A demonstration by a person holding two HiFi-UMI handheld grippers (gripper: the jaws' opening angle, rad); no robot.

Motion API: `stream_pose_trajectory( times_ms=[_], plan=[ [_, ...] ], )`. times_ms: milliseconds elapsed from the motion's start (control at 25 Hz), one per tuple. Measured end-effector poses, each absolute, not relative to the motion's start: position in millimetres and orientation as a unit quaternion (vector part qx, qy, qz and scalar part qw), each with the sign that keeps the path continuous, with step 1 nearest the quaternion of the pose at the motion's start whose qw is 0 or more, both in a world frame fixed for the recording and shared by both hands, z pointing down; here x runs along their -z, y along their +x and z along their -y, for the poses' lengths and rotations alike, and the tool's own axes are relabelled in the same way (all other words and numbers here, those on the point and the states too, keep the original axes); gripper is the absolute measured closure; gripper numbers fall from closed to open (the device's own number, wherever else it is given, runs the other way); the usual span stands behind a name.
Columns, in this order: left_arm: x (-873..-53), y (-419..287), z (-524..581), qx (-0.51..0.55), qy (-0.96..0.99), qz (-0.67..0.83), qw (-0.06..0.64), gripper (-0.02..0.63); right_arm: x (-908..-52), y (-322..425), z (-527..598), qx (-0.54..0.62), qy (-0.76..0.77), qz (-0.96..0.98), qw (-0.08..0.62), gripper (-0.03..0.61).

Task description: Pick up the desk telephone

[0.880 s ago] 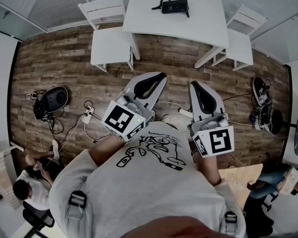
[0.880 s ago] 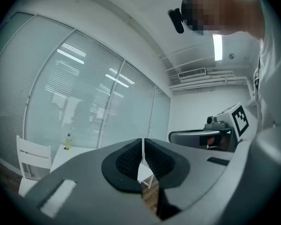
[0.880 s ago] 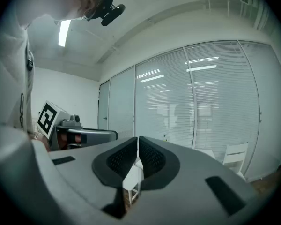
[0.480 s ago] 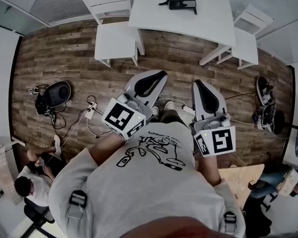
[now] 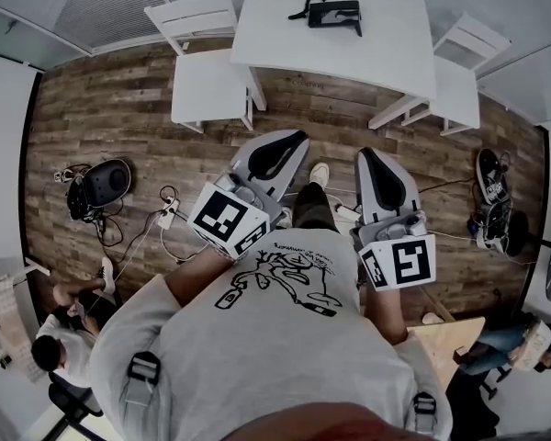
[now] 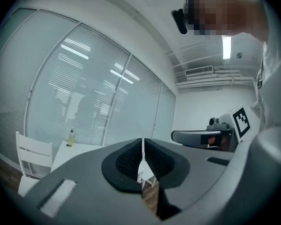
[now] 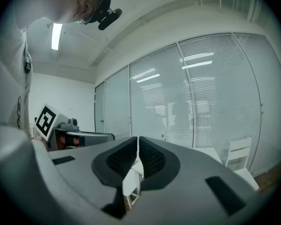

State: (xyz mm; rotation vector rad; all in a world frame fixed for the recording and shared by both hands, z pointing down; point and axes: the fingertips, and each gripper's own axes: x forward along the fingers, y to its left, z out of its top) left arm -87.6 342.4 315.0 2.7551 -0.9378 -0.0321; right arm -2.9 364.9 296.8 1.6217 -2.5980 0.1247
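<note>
A black desk telephone (image 5: 333, 12) lies on the white rectangular desk (image 5: 349, 51). The left tool (image 5: 297, 140) and right tool (image 5: 365, 154) are both closed, empty.

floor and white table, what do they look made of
Floor: brown, matte wood-look planks; grain and plank seams show, though it could be laminate. White table: smooth, even white top, probably painted wood or laminate; the look does not settle which.

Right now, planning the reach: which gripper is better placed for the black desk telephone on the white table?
Right, narrowly: the right gripper lines up with the black desk telephone, while the left gripper slants past it. Both are shut and far off.
</note>
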Motion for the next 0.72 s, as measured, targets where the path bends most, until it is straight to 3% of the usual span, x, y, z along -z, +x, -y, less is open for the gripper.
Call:
stream_pose_trajectory(
  times_ms=[720],
  plan=[
    [-312,64,-170,0.010,0.943,0.313,0.113,0.595,-291,152,-198,-0.040,0.540,0.840,0.032,0.566]
  ],
)
